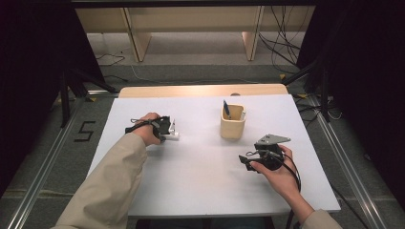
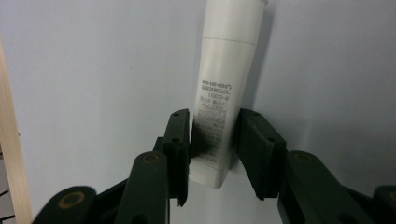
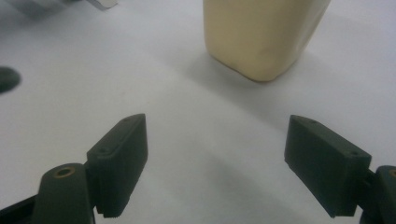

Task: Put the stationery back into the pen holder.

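Left gripper [image 2: 212, 154] is down on the bench [image 1: 200, 181], over toward its left edge, and the white tube [image 2: 224, 88] lies flat on the white surface right between its jaws. One jaw looks to be against the tube's side; on the other side there seems to be a thin dark gap, so call it straddled and not yet pinched — the jaws stand narrowly spread around the tube's lower, printed end. The capped end points away from the gripper. In the high view the tube [image 1: 173, 133] pokes out just past the left gripper [image 1: 165, 128], well apart from the beige holder [image 1: 232, 125].

That holder stands upright near the middle of the bench, a little toward the far edge, with a blue pen [image 1: 226, 109] leaning inside.

Right gripper [image 1: 255, 160] waits near the right edge, closer to the near side, jaws spread wide with nothing between them — in its own view it looks straight at the holder [image 3: 261, 37], idle.

So where are we? My read: the pen is already in, the tube is the piece left. The grasp is being set up; the lift, the carry across to the holder and the drop-in are all yet to come.
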Motion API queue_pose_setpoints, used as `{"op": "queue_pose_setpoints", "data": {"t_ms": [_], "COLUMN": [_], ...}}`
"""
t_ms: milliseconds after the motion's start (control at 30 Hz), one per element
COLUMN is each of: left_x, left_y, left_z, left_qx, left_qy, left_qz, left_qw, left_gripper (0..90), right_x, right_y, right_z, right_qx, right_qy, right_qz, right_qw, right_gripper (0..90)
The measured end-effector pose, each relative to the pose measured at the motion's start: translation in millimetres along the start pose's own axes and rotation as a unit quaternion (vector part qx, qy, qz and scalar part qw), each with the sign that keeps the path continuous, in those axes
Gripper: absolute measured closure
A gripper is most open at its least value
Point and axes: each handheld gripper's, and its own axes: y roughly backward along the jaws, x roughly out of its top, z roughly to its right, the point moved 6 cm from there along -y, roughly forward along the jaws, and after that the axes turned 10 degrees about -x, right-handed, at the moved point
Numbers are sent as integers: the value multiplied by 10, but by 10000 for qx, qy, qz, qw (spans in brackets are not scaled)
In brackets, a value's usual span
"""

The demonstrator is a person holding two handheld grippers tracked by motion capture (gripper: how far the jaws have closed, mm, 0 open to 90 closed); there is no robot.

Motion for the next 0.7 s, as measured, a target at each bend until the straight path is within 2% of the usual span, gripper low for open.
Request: {"op": "queue_pose_setpoints", "data": {"t_ms": [700], "left_x": [-5], "left_y": [37], "left_z": [5], "left_qx": [11], "left_qy": [-50], "left_qz": [-51], "left_qw": [10000], "left_gripper": [704], "right_x": [-3], "right_y": [-2], "right_z": [-5], "right_qx": [3], "right_qy": [-3], "right_qz": [-14], "right_qw": [10000], "right_gripper": [221]}}
